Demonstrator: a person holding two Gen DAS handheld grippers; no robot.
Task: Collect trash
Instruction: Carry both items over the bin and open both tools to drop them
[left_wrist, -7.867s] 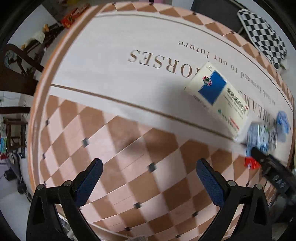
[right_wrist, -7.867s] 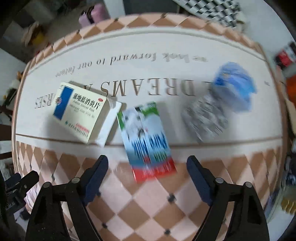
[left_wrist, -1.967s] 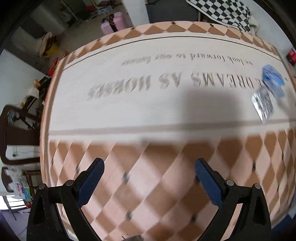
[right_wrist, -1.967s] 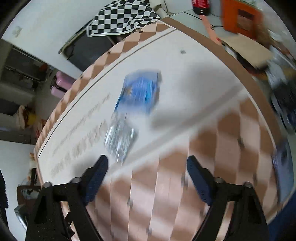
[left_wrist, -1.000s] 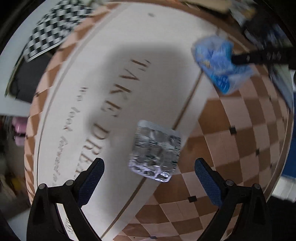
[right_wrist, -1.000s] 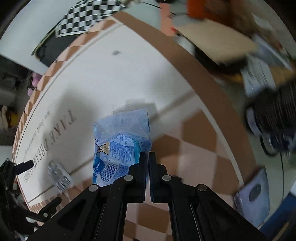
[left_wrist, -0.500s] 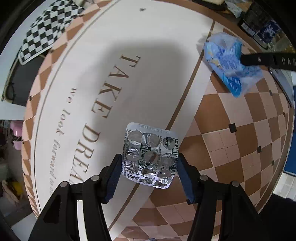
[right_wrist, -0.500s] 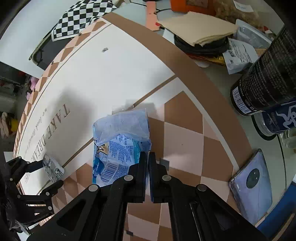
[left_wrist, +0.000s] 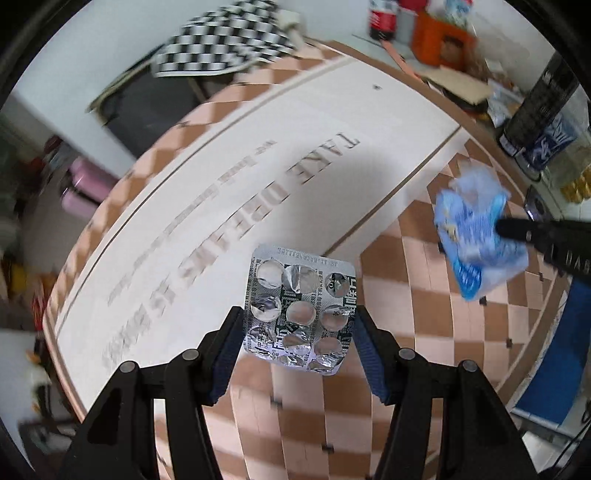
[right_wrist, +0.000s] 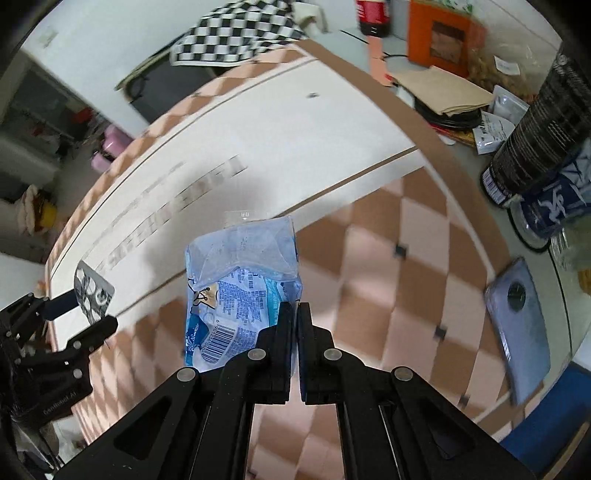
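While left tongs (left_wrist: 297, 325) grip foil, only the right view shows a phone (right_wrist: 517, 325).

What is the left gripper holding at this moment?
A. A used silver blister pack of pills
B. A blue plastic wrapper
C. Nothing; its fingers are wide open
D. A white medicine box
A: in the left wrist view the left gripper has its two blue pads against the side edges of the blister pack, which has been lifted off the table; the blue wrapper is held by the right gripper.
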